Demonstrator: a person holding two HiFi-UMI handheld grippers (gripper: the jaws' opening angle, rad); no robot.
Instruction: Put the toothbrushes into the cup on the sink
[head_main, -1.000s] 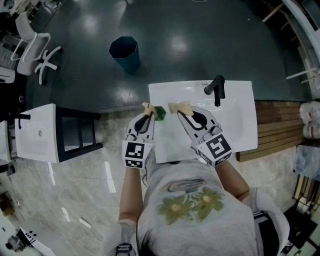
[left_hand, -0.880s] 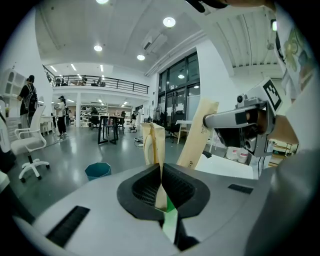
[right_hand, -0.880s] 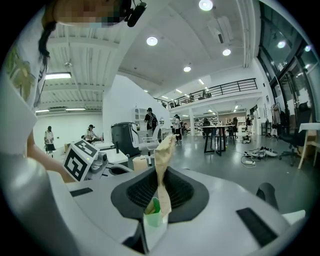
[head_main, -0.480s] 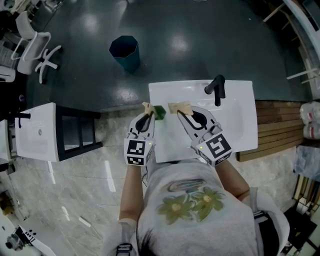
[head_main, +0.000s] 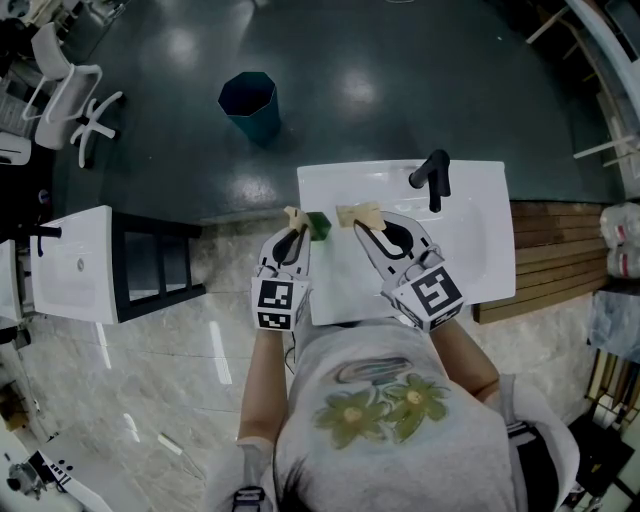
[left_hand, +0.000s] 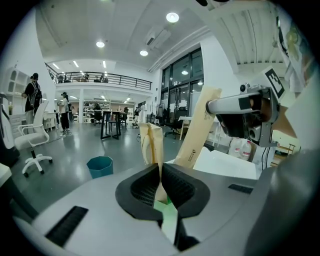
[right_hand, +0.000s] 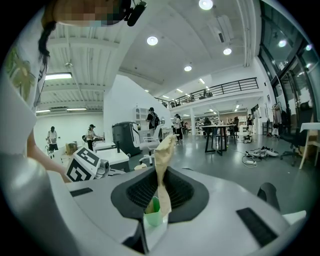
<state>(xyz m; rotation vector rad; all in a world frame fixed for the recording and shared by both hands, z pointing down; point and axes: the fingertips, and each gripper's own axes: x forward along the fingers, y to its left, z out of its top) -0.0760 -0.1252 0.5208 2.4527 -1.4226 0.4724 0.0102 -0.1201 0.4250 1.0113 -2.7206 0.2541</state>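
I hold a toothbrush in a tan paper wrapper in each gripper, both pointing up and away over the white sink. My left gripper is shut on one wrapped toothbrush, at the sink's left edge. My right gripper is shut on the other wrapped toothbrush, over the basin's left part. A pale green end shows behind each gripper's pads. A small green cup stands on the sink's left rim, between the two gripper tips. The right gripper's wrapper also shows in the left gripper view.
A black faucet stands at the sink's far side. A teal bin is on the dark floor beyond. A second white sink unit with a black frame is to the left. Wooden slats lie to the right.
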